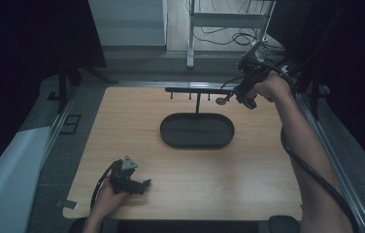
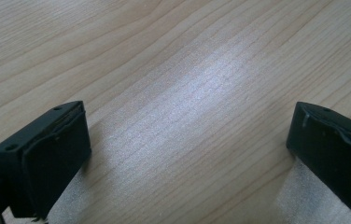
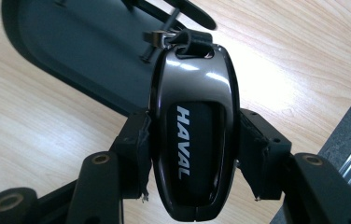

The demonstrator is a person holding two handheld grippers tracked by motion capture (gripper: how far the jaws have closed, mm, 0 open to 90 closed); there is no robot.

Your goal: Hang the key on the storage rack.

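While the left gripper [image 1: 145, 183] rests idle with its jaws apart on the table [image 1: 248, 165], the right gripper [image 3: 192, 154] clamps a car key fob [image 3: 193, 140] by its sides, loop end leading, at the rack [image 1: 197, 90] above the tray [image 1: 171, 131], probably to hang it on a peg

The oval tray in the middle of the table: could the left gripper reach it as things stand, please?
Probably yes: the left gripper rests open near the table's front edge, and bare wood lies between it and the tray.
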